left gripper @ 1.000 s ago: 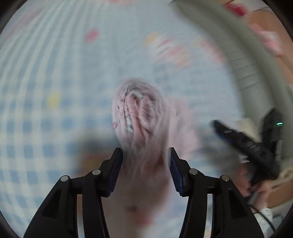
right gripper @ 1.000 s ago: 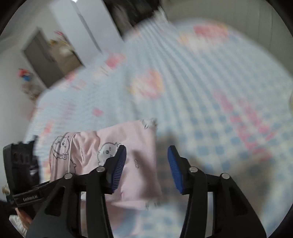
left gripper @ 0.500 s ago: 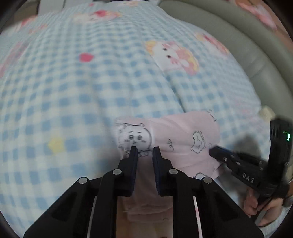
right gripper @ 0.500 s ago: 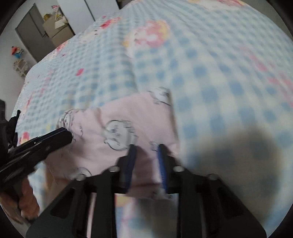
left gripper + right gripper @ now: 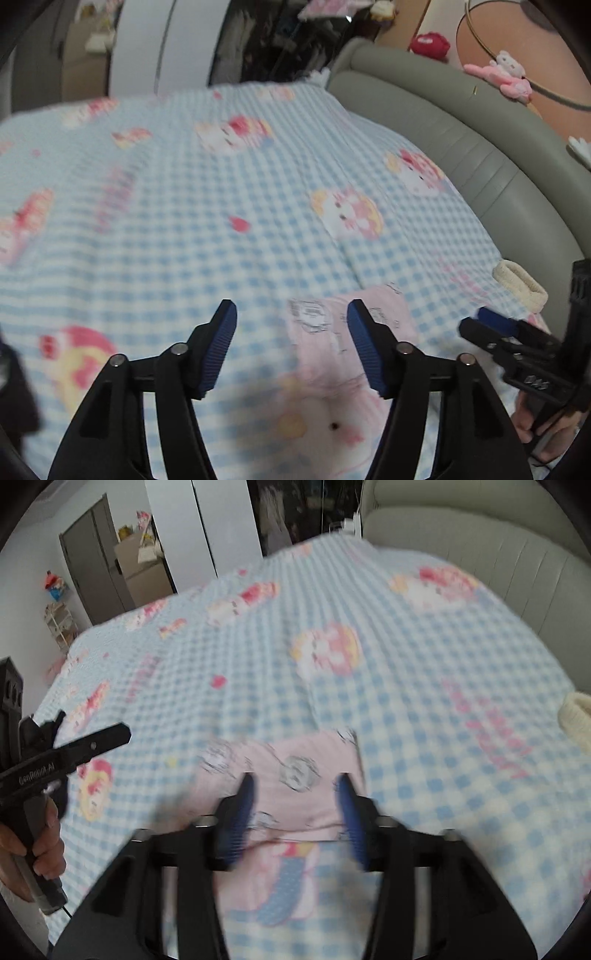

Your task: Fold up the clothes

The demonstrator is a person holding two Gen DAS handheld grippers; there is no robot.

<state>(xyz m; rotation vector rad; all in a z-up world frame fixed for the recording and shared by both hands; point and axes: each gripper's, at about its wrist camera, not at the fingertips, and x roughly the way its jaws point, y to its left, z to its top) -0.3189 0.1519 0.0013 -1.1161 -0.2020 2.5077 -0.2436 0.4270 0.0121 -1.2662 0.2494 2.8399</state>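
The small pink cotton garment printed with cartoon animal outlines (image 5: 295, 779) lies on the bed's blue-and-white checked cover with cat figures (image 5: 184, 229) as a compact, flat rectangle with squared edges, which is the form a folded item takes; whether further folds or further garments remain cannot be judged from these views. The left gripper (image 5: 288, 345) is raised above the cover with its jaws spread wide and empty, the garment below and to its right. The right gripper (image 5: 295, 812) likewise has its jaws released, holding nothing, directly above the garment.
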